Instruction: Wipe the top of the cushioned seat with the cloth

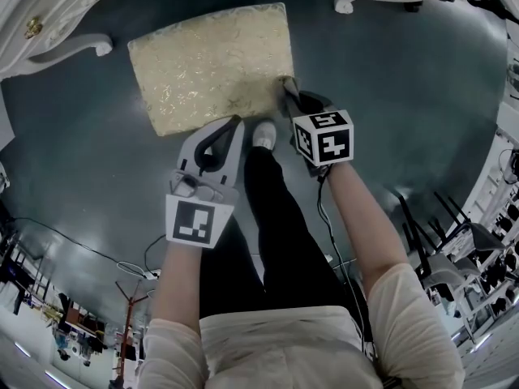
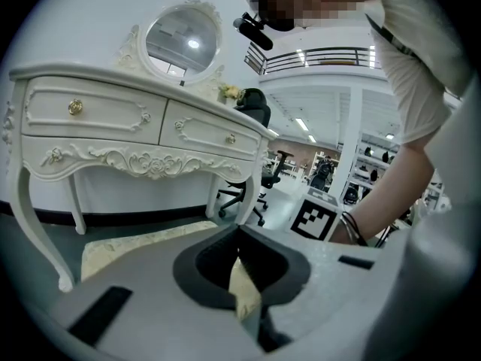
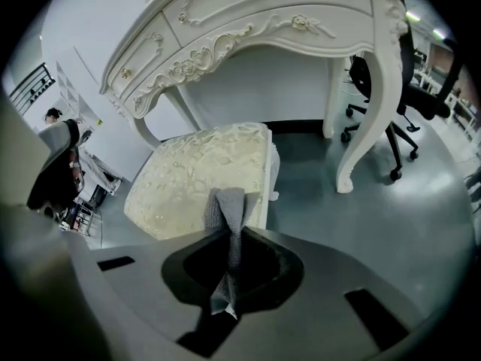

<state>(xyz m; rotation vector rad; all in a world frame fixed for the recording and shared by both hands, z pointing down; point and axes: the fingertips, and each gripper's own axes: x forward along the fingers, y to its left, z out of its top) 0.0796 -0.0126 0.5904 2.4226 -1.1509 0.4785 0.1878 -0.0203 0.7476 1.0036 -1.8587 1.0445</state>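
The cushioned seat point(image 1: 212, 65) has a cream, gold-patterned top and stands on the dark floor in front of me; it also shows in the right gripper view as the seat point(image 3: 203, 175). My right gripper point(image 1: 289, 89) is at the seat's near right corner. It is shut on a small grey cloth point(image 3: 228, 213), whose free end sticks out past the jaws over the seat's near edge. My left gripper point(image 1: 233, 125) hovers just short of the seat's near edge, jaws together with nothing held. Through the slit behind its jaws point(image 2: 239, 239) a strip of cream seat shows.
A white carved dressing table point(image 3: 301, 17) stands beyond the seat, one curved leg point(image 3: 374, 119) close to its right side. A round mirror point(image 2: 183, 40) sits on top. Black office chairs point(image 3: 425, 89) stand further right. My shoe point(image 1: 264, 134) is between the grippers. Cables point(image 1: 134, 267) lie on the floor.
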